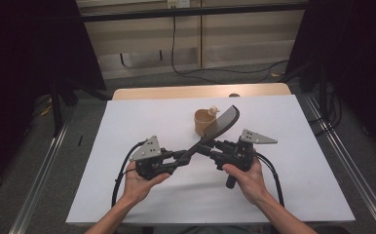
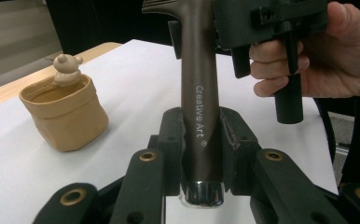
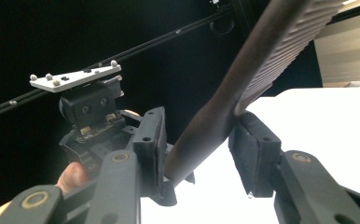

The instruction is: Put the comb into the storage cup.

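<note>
A dark brown comb (image 1: 215,129) slants up over the table, teeth end high and to the right. My left gripper (image 1: 186,156) is shut on the lower end of its handle (image 2: 199,93), just above the metal cap, with both pads pressed to it. My right gripper (image 1: 211,146) faces it from the right. Its jaws stand on either side of the comb (image 3: 243,74) where the handle meets the teeth, and a little white table shows between the comb and the right pad (image 3: 255,154), so they are open around it.
A tan soft cup (image 1: 204,122) with a small bear figure (image 1: 214,110) on its rim stands behind the comb on the white board (image 1: 127,126). The wooden table edge (image 1: 176,91) runs along the back. Dark stands flank both sides.
</note>
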Tool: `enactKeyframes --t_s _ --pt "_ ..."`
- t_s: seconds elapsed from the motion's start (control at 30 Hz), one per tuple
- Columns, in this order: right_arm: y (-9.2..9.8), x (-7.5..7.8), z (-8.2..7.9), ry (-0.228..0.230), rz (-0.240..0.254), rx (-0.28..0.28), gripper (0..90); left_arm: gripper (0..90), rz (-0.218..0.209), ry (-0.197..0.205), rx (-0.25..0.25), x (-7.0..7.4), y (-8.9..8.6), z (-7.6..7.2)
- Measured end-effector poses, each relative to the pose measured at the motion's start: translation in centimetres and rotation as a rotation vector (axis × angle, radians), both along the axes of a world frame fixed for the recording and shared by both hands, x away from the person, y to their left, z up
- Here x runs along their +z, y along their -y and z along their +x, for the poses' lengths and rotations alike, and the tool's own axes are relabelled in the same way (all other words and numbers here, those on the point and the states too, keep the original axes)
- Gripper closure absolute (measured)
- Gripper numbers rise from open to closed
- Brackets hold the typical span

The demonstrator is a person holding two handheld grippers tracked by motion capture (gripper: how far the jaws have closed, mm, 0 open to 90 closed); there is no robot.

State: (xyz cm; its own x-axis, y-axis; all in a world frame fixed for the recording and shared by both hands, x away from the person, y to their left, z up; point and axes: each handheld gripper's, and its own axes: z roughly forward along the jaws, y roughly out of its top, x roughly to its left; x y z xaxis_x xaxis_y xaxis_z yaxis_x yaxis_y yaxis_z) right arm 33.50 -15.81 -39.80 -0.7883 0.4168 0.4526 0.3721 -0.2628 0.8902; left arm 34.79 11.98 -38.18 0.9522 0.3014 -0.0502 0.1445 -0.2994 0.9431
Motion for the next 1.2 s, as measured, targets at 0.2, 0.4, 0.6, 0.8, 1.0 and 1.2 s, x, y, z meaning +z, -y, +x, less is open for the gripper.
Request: enactKeyframes --t_s 0.2,0.4,0.6,0.8,1.0,1.2 --pt "-0.1 -0.3 0.1 -0.016 0.021 0.005 62.7 72.8 0.003 -0.001 -0.002 -0.1 0.0 0.0" --pt "0.0 -0.6 0.2 -0.049 0.044 0.004 66.4 72.8 0.012 -0.002 0.001 -0.2 0.2 0.0" --pt "0.0 -0.8 0.3 -0.088 0.083 0.012 69.4 72.8 0.023 -0.001 -0.003 -0.3 0.3 0.1" --pt "0.0 -0.9 0.5 -0.128 0.120 0.025 71.5 72.8 0.025 0.004 0.001 -0.4 0.3 0.1" --pt "0.1 -1.1 0.7 -0.167 0.139 0.029 72.3 72.7 0.025 0.004 0.005 -0.7 0.4 0.2" --pt "0.1 -1.1 0.8 -0.185 0.149 0.035 72.5 72.5 0.018 0.003 0.009 -0.7 0.4 0.2"
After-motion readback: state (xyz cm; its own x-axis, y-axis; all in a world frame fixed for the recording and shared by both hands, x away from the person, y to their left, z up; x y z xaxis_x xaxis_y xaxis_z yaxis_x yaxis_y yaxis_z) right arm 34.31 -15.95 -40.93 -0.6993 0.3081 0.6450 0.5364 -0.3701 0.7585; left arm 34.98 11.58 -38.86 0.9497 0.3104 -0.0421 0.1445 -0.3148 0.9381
